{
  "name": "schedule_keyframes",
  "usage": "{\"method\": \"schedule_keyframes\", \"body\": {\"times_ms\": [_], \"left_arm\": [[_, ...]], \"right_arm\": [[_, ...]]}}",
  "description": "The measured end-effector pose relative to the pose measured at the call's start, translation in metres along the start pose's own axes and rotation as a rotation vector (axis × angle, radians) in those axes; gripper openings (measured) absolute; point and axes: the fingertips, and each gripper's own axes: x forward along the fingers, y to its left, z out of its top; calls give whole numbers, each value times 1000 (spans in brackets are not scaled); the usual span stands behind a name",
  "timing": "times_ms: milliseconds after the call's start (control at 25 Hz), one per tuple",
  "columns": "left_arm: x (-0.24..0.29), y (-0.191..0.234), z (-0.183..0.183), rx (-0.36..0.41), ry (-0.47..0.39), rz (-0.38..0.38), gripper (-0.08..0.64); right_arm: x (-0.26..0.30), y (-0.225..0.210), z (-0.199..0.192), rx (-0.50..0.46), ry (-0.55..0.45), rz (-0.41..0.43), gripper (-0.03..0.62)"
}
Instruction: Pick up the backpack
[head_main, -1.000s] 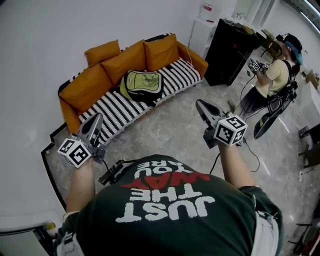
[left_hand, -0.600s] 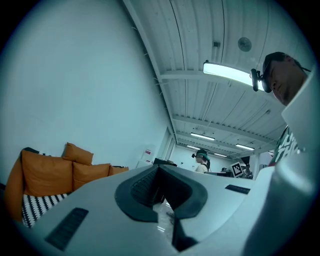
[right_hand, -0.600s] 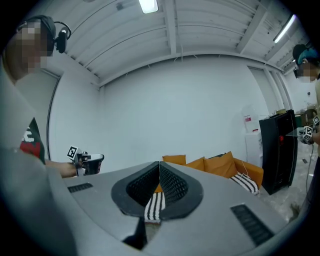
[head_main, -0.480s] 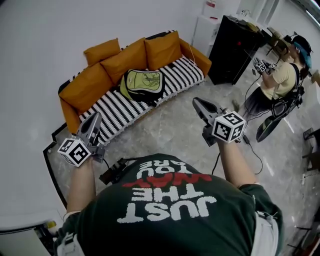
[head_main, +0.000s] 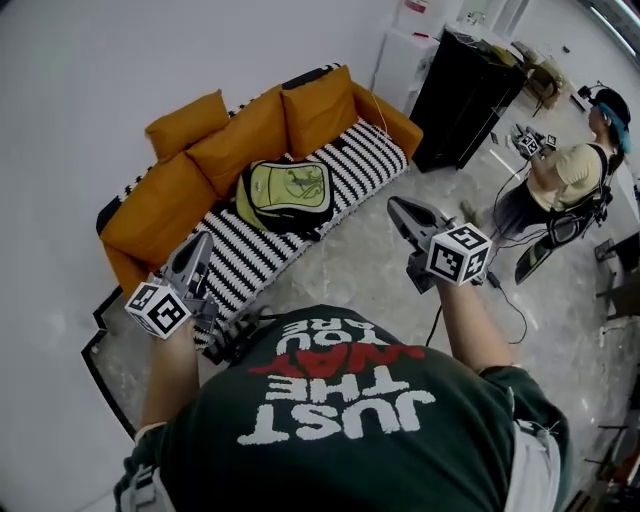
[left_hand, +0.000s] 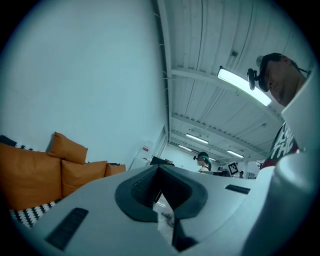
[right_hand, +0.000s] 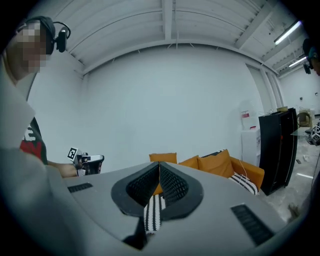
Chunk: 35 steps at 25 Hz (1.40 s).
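Head view | left gripper, right gripper: ribbed jaws closed, empty | rounded lime-green fabric backpack ahead between them, on striped orange sofa

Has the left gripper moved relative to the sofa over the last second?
Yes. The left gripper has moved toward the sofa and now overlaps more of its front edge.

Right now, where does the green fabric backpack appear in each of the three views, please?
Head view: the green fabric backpack lies upper centre, on the black-and-white striped seat of the sofa.
Left gripper view: not in it.
Right gripper view: not visible; it may be hidden behind the jaws.
Shared landmark: the orange sofa cushions, upper left in the head view, lower left in the left gripper view, centre right in the right gripper view.
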Motion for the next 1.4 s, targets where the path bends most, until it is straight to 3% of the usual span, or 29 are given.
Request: {"method": "schedule_keyframes", "body": {"times_ms": [200,360,720,880,1200,1400], "left_arm": [[38,88,34,-9,82,-53,8],[67,143,55,-19,96,-88,9],[132,180,40,-59,177,-96,8],[172,184,27,-72,184,-56,9],[256,191,-15,-73,203,137,9],[273,201,-50,-83,295,214,8]], "right_arm": [[89,1,35,12,4,-47,32],[147,-10,53,2,11,-77,32],[190,-70,45,58,64,-102,32],[206,-115,41,78,73,-59,32],[250,-210,36,50,130,132,32],[280,-225,15,46,190,213,32]]}}
